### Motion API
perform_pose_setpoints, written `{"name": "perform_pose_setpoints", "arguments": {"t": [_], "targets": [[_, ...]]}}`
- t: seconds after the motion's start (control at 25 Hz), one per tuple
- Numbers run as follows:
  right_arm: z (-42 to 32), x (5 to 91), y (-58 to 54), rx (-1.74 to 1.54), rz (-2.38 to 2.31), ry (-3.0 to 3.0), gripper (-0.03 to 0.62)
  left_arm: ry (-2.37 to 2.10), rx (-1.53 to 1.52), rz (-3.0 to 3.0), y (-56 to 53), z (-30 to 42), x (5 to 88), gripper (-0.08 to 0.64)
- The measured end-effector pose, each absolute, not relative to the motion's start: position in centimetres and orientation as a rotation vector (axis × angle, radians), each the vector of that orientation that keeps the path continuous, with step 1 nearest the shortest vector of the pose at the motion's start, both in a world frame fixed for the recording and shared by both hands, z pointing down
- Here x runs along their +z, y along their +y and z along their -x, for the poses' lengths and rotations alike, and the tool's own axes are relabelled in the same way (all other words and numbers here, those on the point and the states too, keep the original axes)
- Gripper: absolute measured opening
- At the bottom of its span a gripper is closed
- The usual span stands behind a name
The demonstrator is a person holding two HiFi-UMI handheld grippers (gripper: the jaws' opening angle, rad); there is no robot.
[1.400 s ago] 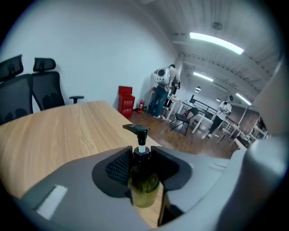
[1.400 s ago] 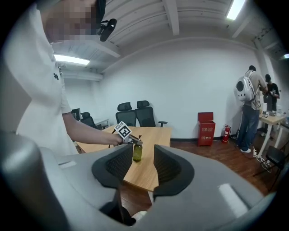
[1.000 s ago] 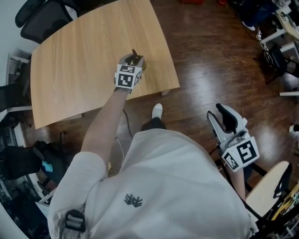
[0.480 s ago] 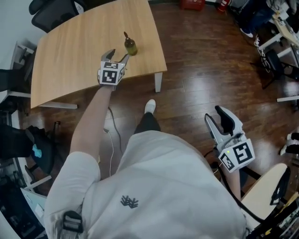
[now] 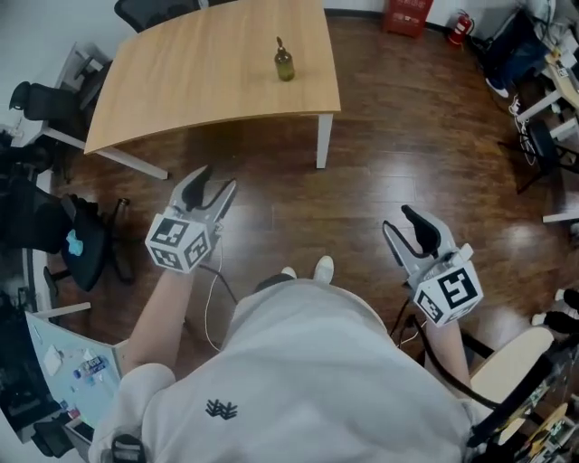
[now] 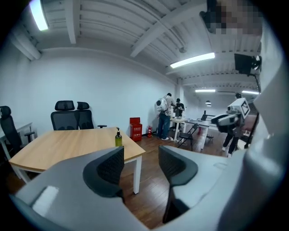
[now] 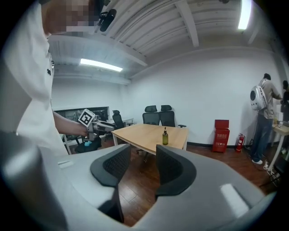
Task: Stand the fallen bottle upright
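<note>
A small olive-green bottle (image 5: 284,63) with a dark pump top stands upright near the right end of the light wooden table (image 5: 181,81). It also shows in the left gripper view as the bottle (image 6: 118,137) and in the right gripper view as the bottle (image 7: 165,136). My left gripper (image 5: 217,181) hangs over the dark floor well short of the table; its jaws are closing with nothing between them. My right gripper (image 5: 398,220) is lower right, open and empty. Both point toward the table, left gripper (image 6: 141,155) and right gripper (image 7: 143,155).
Black office chairs (image 5: 149,9) stand behind the table and another chair (image 5: 36,99) at its left end. A red crate (image 5: 407,16) and a fire extinguisher (image 5: 460,25) are at the far wall. People (image 6: 165,118) stand at desks at the back right. A pale chair seat (image 5: 520,357) is by my right side.
My left gripper was shut on the bottle at the table, opened and left it standing upright, then drew far back over the floor. The right gripper shifted slightly.
</note>
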State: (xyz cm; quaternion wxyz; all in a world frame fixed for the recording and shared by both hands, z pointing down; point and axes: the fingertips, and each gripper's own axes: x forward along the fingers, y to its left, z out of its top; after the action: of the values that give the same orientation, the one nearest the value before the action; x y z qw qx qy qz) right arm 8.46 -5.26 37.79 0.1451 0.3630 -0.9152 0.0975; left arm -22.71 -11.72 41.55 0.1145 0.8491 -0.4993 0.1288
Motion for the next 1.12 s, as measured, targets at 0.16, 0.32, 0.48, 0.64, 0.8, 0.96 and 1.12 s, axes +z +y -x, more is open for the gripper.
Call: {"name": "perform_pose_setpoints", "arguments": {"t": [0.16,0.32,0.48,0.64,0.8,0.96,1.12], "targets": [[-5.7,36.8,-3.1,0.224,-1.017,-2.667,0.178,-1.429,0.283,-2.565,-4.7,21.7,39.1,0.233],[-2.9,36.2,0.8,0.204,-1.001,-2.680,0.178,-1.368,0.255,-2.621,1.6,21.0,38.3,0.221],[-0.8,35.8,6.6,0.179,-1.011,-2.668,0.178,-1.313,0.237,-2.668,8.1,21.0,38.1,0.216],[-0.2,36.0,11.6,0.219,-1.059,-2.659,0.178,-1.242,0.239,-2.702,12.5,21.1,38.0,0.206],[-0.4,35.4,14.8,0.193,-1.066,-2.662,0.178,-1.213,0.233,-2.727,15.5,20.6,37.6,0.202],[-1.5,33.8,16.3,0.139,-1.093,-2.689,0.176,-1.201,0.207,-2.763,16.9,18.6,36.3,0.202],[-1.4,33.3,18.0,0.092,-1.098,-2.695,0.170,-1.207,0.179,-2.771,18.7,18.0,35.9,0.202]]}}
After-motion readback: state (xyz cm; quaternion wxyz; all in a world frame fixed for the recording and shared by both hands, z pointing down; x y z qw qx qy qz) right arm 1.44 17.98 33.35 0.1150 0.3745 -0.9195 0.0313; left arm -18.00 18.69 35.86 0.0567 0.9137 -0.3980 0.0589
